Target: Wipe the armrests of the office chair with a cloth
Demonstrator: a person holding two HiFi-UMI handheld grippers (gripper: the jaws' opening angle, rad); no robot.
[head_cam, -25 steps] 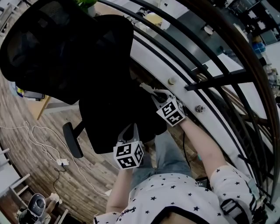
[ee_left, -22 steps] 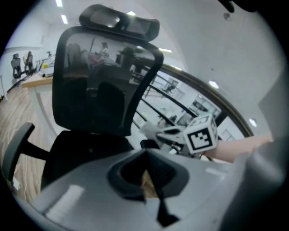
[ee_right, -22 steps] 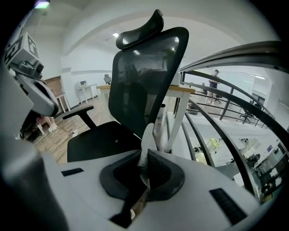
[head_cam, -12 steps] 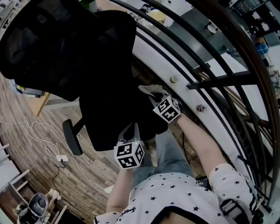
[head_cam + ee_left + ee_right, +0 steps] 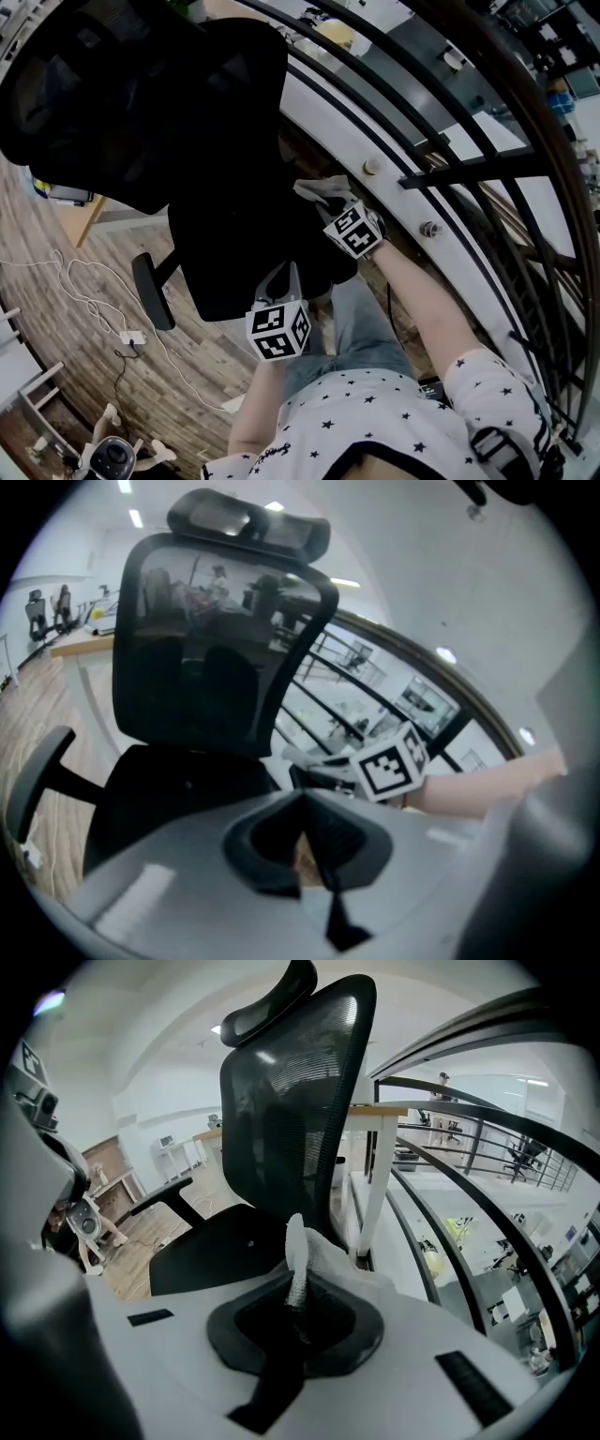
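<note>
Scanning left to right: far armrest (image 5: 153, 298), a long smooth black pad along the side of the seat (image 5: 244, 258), lies well apart from the cloth (image 5: 317, 187); left claw (image 5: 285, 270) is together, empty, at the seat front. Right claw (image 5: 330, 202) is clamped on that pale crumpled cloth, on the railing (image 5: 469, 170) side of the office chair (image 5: 141, 94).

Left gripper (image 5: 283, 275) closed, empty, held low; right gripper (image 5: 335, 202) outstretched, tight on cloth (image 5: 328, 1258).
</note>
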